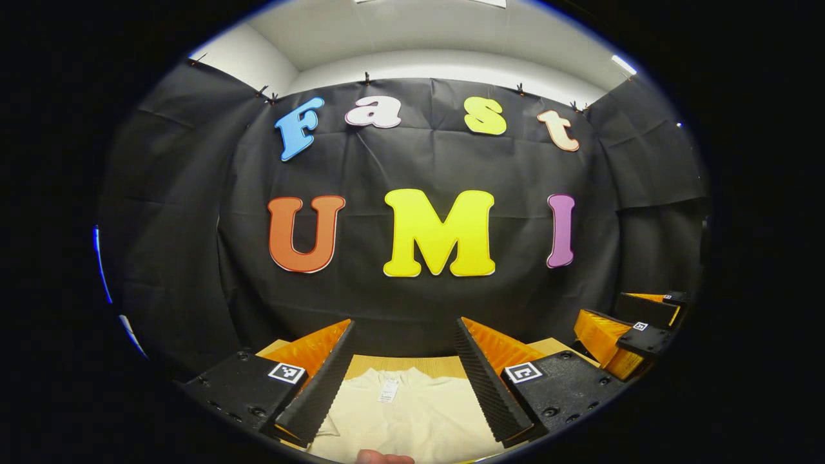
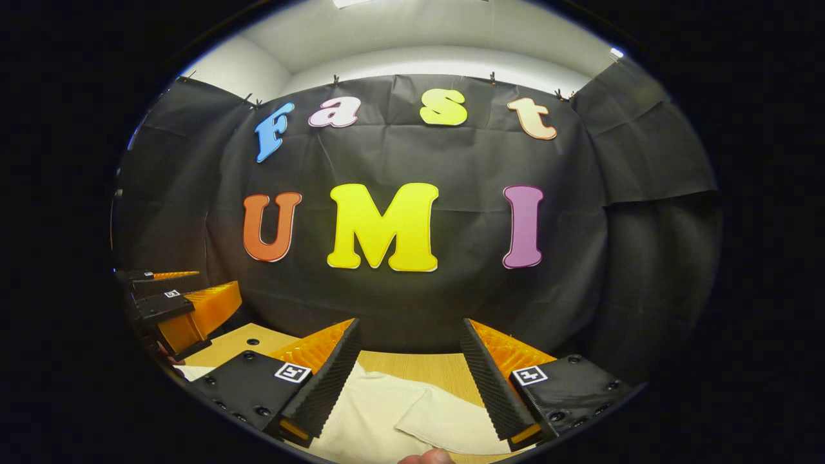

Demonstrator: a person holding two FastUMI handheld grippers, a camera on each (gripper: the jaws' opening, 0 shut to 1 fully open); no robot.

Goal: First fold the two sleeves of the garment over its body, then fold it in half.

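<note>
A cream garment [image 1: 412,412] lies flat on the wooden table [image 1: 412,365], its collar and neck tag [image 1: 388,390] toward the far edge, which meets the black booth wall [image 1: 419,167]. The left tool [image 1: 403,377] hangs above the garment with its fingers spread wide and nothing between them; the collar shows in the gap. To its right, near the table's far right corner, the right tool [image 1: 628,335] is seen from the side. In the right gripper view, the right tool [image 2: 409,380] is likewise wide open and empty above the cloth, where a sleeve [image 2: 451,422] lies on the table, well short of the far edge. The left tool [image 2: 184,303] appears at that view's left, over the table. A fingertip [image 1: 383,457] shows at the bottom of each view.
</note>
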